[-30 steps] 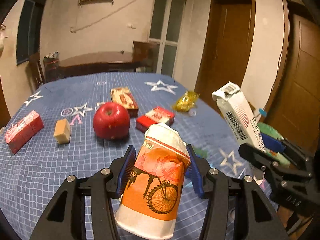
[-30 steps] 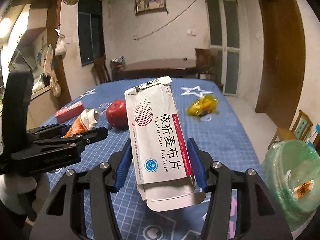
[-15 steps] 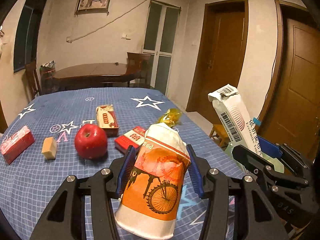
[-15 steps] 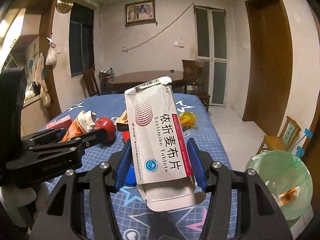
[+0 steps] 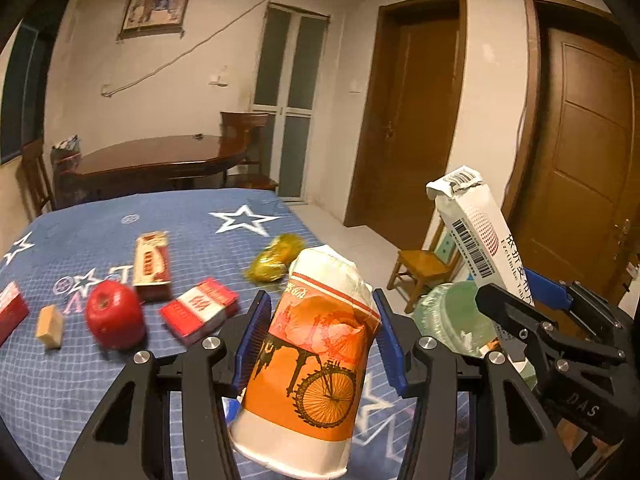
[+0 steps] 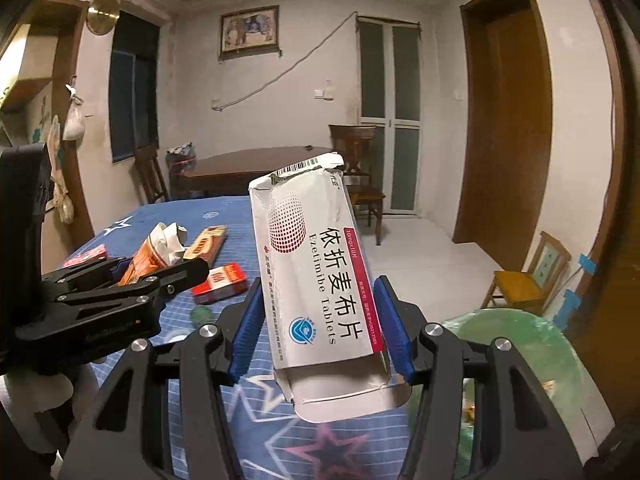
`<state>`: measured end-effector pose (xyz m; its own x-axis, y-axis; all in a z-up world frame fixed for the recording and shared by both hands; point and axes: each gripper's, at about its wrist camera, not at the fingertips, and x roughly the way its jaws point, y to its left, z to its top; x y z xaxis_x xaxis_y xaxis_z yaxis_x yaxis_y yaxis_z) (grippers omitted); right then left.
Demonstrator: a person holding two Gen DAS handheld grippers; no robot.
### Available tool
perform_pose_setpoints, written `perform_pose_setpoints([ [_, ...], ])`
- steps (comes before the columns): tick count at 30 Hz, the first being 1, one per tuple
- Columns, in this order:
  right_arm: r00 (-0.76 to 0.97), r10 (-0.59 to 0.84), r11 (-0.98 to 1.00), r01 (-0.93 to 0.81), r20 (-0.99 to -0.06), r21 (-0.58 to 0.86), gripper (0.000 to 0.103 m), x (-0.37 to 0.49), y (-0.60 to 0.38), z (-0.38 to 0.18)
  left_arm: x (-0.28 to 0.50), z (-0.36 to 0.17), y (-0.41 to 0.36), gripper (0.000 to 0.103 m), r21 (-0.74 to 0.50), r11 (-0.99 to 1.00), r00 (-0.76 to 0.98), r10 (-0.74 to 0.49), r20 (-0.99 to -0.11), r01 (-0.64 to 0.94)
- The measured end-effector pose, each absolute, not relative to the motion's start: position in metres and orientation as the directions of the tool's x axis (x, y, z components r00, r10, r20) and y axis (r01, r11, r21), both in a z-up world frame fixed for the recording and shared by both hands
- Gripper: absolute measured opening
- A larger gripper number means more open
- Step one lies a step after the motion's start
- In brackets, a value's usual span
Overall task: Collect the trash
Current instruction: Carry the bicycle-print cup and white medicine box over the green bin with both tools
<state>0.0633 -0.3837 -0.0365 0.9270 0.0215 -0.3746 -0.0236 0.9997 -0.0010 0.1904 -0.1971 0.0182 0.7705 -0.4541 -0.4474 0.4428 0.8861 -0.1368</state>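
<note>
My left gripper (image 5: 320, 340) is shut on a crushed orange-and-white paper cup (image 5: 312, 360) with a bicycle print, held above the table's right edge. My right gripper (image 6: 320, 328) is shut on an empty white tablet box (image 6: 316, 280), open at both ends. The box also shows in the left wrist view (image 5: 476, 236), and the cup in the right wrist view (image 6: 156, 248). A bin lined with a green bag (image 6: 532, 344) stands on the floor just right of the table, below both grippers; it also shows in the left wrist view (image 5: 452, 316).
On the blue star tablecloth (image 5: 80, 380) lie a red apple (image 5: 114, 318), red-and-white packs (image 5: 200, 312), a long red box (image 5: 150, 264), a tan block (image 5: 50, 326) and a yellow wrapper (image 5: 276, 258). A small wooden chair (image 5: 424, 268) stands beyond the bin.
Both grippers have risen and swung right, off the table toward the bin. The bin has come closer and lower in both views. Both grips are unchanged.
</note>
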Motion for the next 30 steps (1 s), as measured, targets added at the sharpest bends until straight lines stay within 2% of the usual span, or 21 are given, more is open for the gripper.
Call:
perform_pose_setpoints([
  [12, 0.907, -0.108, 0.993, 0.119, -0.407, 0.002, 0.052, 0.056, -0.462, -0.026, 0.199, 0.027, -0.304, 0.053, -0.123, 0.800, 0.682, -0.572, -0.455, 0.588],
  [20, 0.855, -0.151, 0.980, 0.196, -0.495, 0.039, 0.052, 0.057, -0.519, -0.039, 0.208, 0.020, -0.381, 0.053, -0.118, 0.729, 0.593, -0.630, -0.503, 0.674],
  [30, 0.744, -0.133, 0.961, 0.259, -0.655, 0.099, 0.052, 0.076, -0.583, -0.081, 0.232, -0.027, -0.467, 0.053, -0.132, 0.669, 0.470, -0.635, -0.614, 0.731],
])
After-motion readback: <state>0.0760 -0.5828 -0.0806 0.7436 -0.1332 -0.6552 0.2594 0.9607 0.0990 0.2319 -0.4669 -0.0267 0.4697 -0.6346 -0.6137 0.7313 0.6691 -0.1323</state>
